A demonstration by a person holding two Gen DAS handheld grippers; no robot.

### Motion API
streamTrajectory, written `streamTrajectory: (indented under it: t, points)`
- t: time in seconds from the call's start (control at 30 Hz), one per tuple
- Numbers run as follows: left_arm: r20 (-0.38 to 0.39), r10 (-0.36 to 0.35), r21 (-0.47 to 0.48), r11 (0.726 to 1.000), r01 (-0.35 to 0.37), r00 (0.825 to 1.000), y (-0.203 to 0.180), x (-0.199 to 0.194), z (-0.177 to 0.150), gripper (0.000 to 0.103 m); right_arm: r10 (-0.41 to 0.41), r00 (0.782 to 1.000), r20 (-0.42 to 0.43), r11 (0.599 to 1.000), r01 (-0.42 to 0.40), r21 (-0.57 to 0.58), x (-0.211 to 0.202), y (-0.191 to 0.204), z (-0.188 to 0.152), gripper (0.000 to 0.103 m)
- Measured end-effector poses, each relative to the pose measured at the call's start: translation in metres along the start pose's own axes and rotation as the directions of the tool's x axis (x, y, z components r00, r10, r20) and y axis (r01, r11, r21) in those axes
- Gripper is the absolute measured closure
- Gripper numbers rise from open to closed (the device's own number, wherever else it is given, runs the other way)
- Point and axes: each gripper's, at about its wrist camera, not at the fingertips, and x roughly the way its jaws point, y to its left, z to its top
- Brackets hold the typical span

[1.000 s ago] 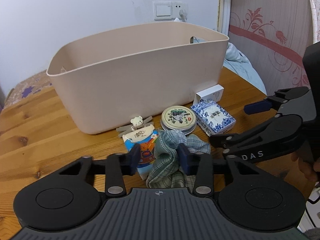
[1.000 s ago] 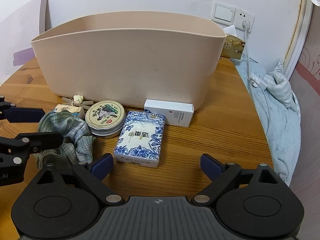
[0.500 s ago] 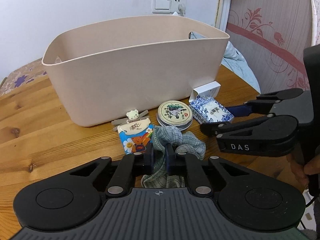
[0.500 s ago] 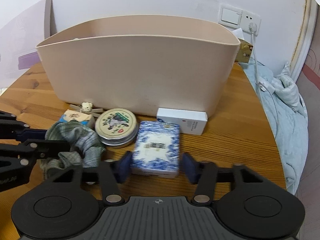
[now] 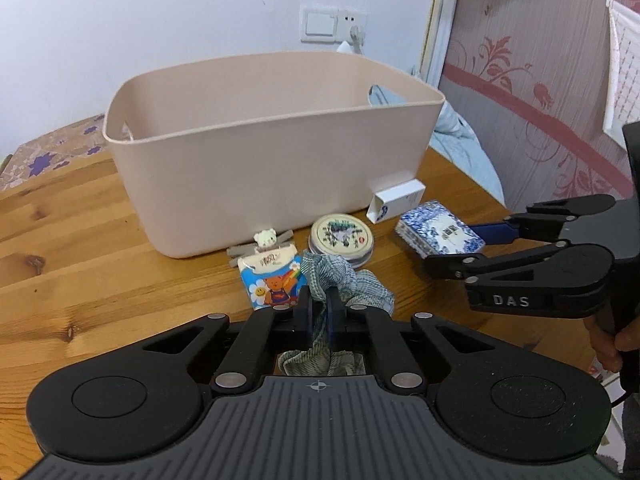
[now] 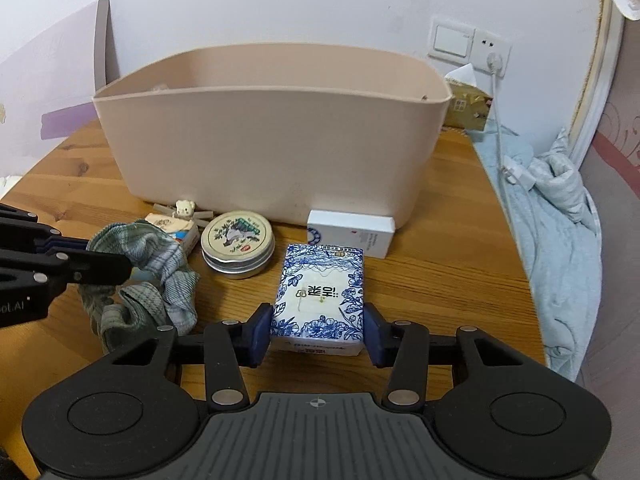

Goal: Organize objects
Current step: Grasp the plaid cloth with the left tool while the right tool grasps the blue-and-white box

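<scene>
With the left gripper (image 5: 319, 312) clenched on the green cloth (image 5: 344, 280) and the right gripper (image 6: 318, 336) clamped across the tissue pack (image 6: 322, 296), both loads sit directly before the bin (image 6: 272, 140), which spans the table's (image 6: 460, 240) far edge.

**Cloth and tissue pack both gripped in front of the bin**

I see the crumpled green-checked cloth (image 5: 345, 280) pinched in my left claw (image 5: 319, 312), bunched and sagging. My right claw (image 6: 319, 330) clamps the blue-and-white floral tissue pack (image 6: 320, 296) by its long sides, flat face up. On the table (image 5: 80, 248) lie a round tin (image 5: 342, 236), a white box (image 5: 396, 200), a bear-print packet (image 5: 274, 280) and a small bear clip (image 5: 265, 238), all just before the empty-looking beige bin (image 5: 272, 176).
</scene>
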Motion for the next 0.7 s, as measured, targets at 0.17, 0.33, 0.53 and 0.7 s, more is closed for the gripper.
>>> streamTrajectory:
  t: [0.17, 0.33, 0.53, 0.7]
  points:
    - [0.035, 0.006, -0.009, 1.000, -0.005, 0.999, 0.004, -0.012, 0.005, 0.097, 0.003, 0.999, 0.036, 1.000, -0.004, 0.023, -0.019, -0.004, 0.003, 0.059]
    - [0.071, 0.012, -0.001, 1.000, -0.012, 0.997, 0.006, -0.024, 0.011, 0.097, -0.001, 0.998, 0.070, 0.999, -0.002, 0.047, -0.034, -0.010, 0.009, 0.059]
    - [0.125, 0.022, 0.005, 1.000, -0.022, 0.992, 0.007, -0.044, 0.026, 0.097, -0.010, 0.993, 0.119, 0.998, 0.003, 0.058, -0.052, -0.014, 0.017, 0.059]
    - [0.165, 0.035, 0.009, 0.999, -0.037, 0.986, 0.008, -0.055, 0.039, 0.097, -0.027, 0.986, 0.164, 0.999, 0.019, 0.049, -0.064, -0.018, 0.030, 0.059]
